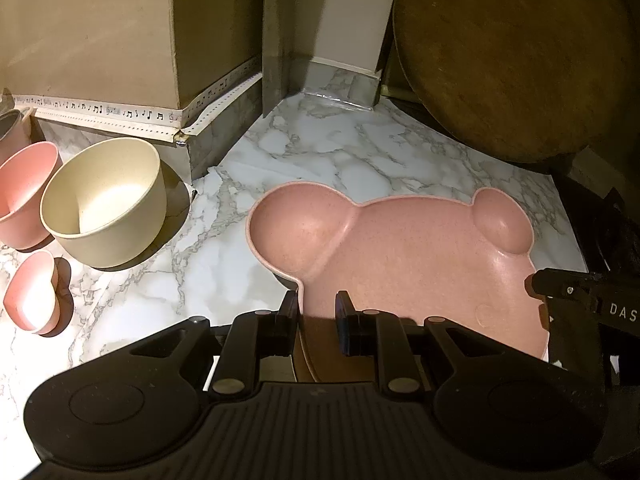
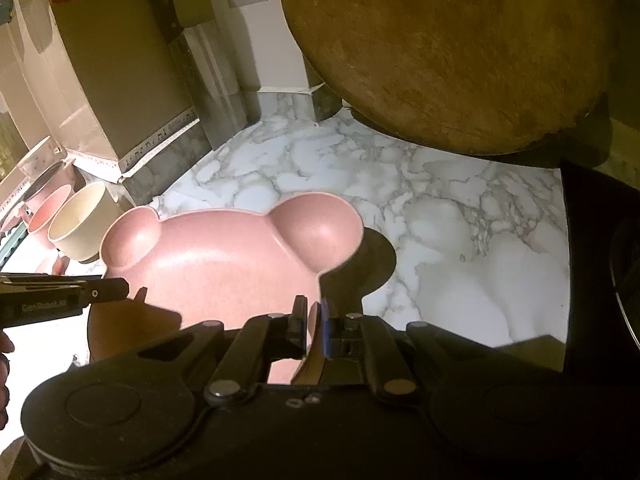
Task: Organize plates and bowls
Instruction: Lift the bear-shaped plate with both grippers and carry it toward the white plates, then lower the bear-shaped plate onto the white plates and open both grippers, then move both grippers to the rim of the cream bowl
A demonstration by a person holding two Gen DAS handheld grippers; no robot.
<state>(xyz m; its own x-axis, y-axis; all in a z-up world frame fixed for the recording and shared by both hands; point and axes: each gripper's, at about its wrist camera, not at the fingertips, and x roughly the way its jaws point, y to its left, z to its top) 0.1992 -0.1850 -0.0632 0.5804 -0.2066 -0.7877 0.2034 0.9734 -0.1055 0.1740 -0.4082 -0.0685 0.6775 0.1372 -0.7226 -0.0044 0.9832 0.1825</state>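
Observation:
A pink bear-shaped plate (image 1: 408,264) with two round ear hollows hangs just above the marble counter and casts a shadow under it. My left gripper (image 1: 318,308) is shut on its rim below one ear. On the opposite rim, beside the other ear, my right gripper (image 2: 314,312) is shut on the plate (image 2: 224,264) too. Each gripper shows at the edge of the other's view: the right gripper (image 1: 538,292) and the left gripper (image 2: 130,291). A cream bowl (image 1: 104,204), a pink bowl (image 1: 24,196) and a small pink heart-shaped bowl (image 1: 34,292) stand on the counter's left side.
A large round wooden board (image 1: 512,60) leans at the back right. A cleaver (image 2: 192,60) leans in the corner beside a cardboard box (image 1: 100,28). The marble counter (image 2: 460,240) lies bare right of the plate. A dark object (image 2: 600,260) borders the far right.

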